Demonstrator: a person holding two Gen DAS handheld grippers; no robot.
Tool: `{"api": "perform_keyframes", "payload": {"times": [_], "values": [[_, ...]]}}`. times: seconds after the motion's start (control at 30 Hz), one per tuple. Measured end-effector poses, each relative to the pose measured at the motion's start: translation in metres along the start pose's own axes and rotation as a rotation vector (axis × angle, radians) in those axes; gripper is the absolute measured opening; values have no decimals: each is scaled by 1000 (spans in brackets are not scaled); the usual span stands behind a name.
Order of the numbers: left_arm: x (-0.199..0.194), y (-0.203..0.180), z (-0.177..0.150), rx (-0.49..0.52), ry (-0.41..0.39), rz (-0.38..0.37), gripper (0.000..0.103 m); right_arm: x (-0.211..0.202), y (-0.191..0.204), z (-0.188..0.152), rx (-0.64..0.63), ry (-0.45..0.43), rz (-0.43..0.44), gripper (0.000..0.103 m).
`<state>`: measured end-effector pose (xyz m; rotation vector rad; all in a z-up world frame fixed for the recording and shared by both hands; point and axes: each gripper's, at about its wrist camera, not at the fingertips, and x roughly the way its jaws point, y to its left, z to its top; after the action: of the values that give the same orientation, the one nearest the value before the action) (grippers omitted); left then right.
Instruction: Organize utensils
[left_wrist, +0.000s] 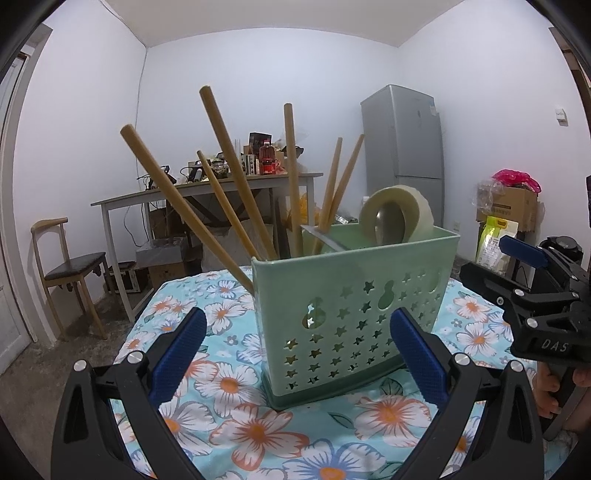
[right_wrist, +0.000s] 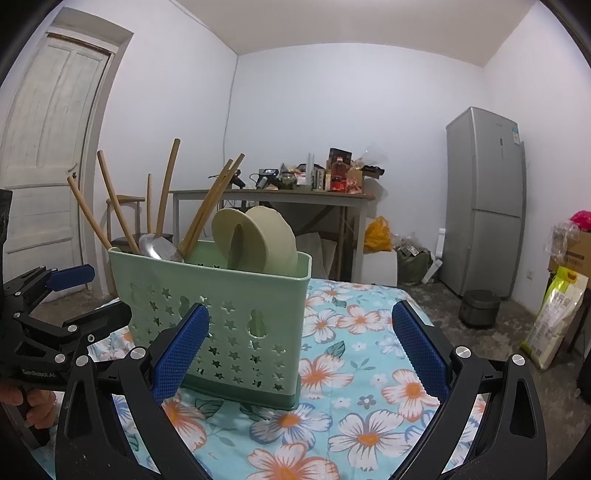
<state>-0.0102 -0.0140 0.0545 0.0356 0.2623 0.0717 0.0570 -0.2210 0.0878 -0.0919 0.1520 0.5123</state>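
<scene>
**Utensil caddy looks pretty much loaded, both grippers hanging back empty**

So the bench (right_wrist: 369, 369) has that loud floral cloth on it, and the green plastic utensil caddy (left_wrist: 351, 295) sits upright in the middle, star cutouts all over its walls. It's got compartments: the wooden chopsticks (left_wrist: 236, 177) fan out of the one end, leaning every which way, and the cream ladle-type spoons (right_wrist: 258, 236) stand bowl-up in the other end. There's a metal spoon (right_wrist: 159, 247) poking up next to the chopsticks too.

Handling guess: the caddy is light thin plastic, so it'd probably slide on the cloth or tip if you shove it high up. Better to take it by the rim or low on a wall. Chopsticks are stiff and light but thin and round, so I'd pinch one mid-shaft, square on, or it'll roll out. The cream spoons look smooth and slippery, maybe chippable if they're ceramic, can't tell.

Left gripper (left_wrist: 295, 354) has its jaws spread wide, nothing in them, with the caddy just ahead and roughly centred between them. Right gripper (right_wrist: 295, 347) is also wide and empty, caddy sitting ahead toward its left jaw, not touching as far as I can see.
</scene>
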Motion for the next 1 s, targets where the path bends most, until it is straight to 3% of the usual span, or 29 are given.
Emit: {"api": "perform_keyframes", "payload": {"times": [1.0], "values": [[1,-1,1,7,6,4,98,-1,1,0,-9,-5,-1,95]]}}
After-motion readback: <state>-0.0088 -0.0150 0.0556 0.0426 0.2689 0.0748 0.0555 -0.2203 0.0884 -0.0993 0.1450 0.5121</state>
